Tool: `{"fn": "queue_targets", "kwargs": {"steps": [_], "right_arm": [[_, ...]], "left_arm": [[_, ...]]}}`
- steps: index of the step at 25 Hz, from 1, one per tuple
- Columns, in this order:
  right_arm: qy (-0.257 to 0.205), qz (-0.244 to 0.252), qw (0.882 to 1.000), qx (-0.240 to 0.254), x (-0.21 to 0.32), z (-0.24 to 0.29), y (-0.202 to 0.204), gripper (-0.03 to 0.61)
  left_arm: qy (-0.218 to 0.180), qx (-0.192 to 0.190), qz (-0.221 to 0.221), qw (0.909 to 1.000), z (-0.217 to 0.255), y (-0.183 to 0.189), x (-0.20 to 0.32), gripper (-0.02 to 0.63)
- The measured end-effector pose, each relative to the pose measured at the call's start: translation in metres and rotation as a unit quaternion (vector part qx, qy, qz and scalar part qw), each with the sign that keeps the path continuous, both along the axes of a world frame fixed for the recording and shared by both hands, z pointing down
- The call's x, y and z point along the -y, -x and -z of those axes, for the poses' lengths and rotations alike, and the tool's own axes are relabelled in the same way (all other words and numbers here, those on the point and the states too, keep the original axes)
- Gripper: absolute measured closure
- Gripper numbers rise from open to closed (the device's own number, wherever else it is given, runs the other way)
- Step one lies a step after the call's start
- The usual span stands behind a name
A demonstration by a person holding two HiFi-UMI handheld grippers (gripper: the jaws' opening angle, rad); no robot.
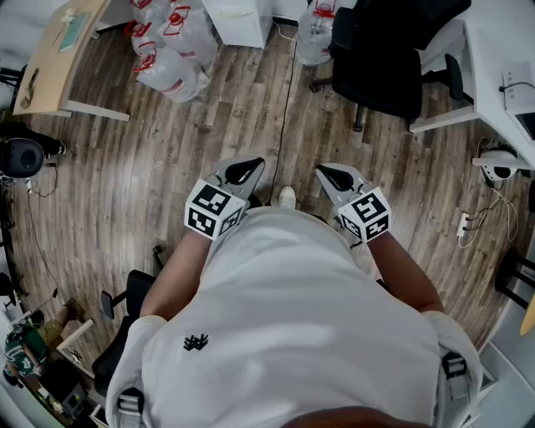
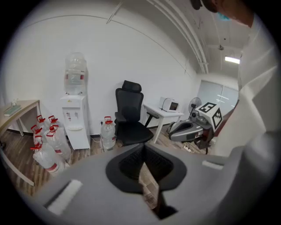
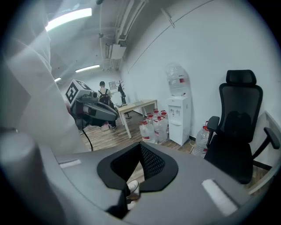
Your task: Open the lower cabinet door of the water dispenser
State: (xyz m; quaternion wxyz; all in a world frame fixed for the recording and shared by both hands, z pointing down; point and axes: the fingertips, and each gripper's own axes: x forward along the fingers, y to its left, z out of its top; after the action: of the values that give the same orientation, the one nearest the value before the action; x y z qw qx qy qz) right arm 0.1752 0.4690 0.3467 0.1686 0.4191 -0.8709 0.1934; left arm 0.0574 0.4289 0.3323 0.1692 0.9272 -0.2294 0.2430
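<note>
The white water dispenser (image 2: 74,123) stands against the far wall with a clear bottle on top; its lower cabinet door (image 2: 79,139) is closed. It also shows in the right gripper view as the dispenser (image 3: 179,119), and from above as a white box (image 1: 238,21). My left gripper (image 1: 244,170) and right gripper (image 1: 333,175) are held close to the body, far from the dispenser. Both are shut with nothing between the jaws. The left gripper's own jaws (image 2: 145,167) and the right gripper's own jaws (image 3: 139,165) meet in a thin seam.
Several water bottles with red caps (image 2: 46,147) stand left of the dispenser, one more bottle (image 2: 107,134) to its right. A black office chair (image 1: 380,58) and a white desk (image 1: 493,58) are to the right. A wooden table (image 1: 58,54) is at the left. A cable (image 1: 284,100) runs across the wood floor.
</note>
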Motion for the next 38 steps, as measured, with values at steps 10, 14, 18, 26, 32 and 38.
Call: {"fn": "queue_targets", "kwargs": {"steps": [10, 14, 18, 26, 32, 38], "right_arm": [[0.008, 0.020, 1.000, -0.001, 0.018, -0.005, 0.019, 0.578], [0.013, 0.009, 1.000, -0.006, 0.049, -0.011, 0.023, 0.578], [0.011, -0.004, 1.000, -0.016, 0.096, -0.014, 0.027, 0.577], [0.022, -0.041, 0.998, -0.040, 0.222, -0.015, 0.042, 0.548], [0.028, -0.069, 0.996, -0.045, 0.298, -0.017, 0.060, 0.548], [0.040, -0.057, 0.996, -0.050, 0.359, -0.034, 0.064, 0.546]], "left_arm": [[0.009, -0.002, 0.021, 0.9997, -0.004, 0.018, 0.021, 0.560], [0.016, -0.008, 0.021, 0.9996, -0.011, 0.027, 0.051, 0.560], [0.015, -0.010, 0.006, 0.9998, -0.018, 0.034, 0.096, 0.560], [0.014, -0.024, -0.026, 0.9993, -0.017, 0.057, 0.218, 0.558], [0.012, -0.019, -0.055, 0.9982, -0.022, 0.081, 0.290, 0.558], [0.025, -0.024, -0.056, 0.9978, -0.031, 0.069, 0.343, 0.558]]}}
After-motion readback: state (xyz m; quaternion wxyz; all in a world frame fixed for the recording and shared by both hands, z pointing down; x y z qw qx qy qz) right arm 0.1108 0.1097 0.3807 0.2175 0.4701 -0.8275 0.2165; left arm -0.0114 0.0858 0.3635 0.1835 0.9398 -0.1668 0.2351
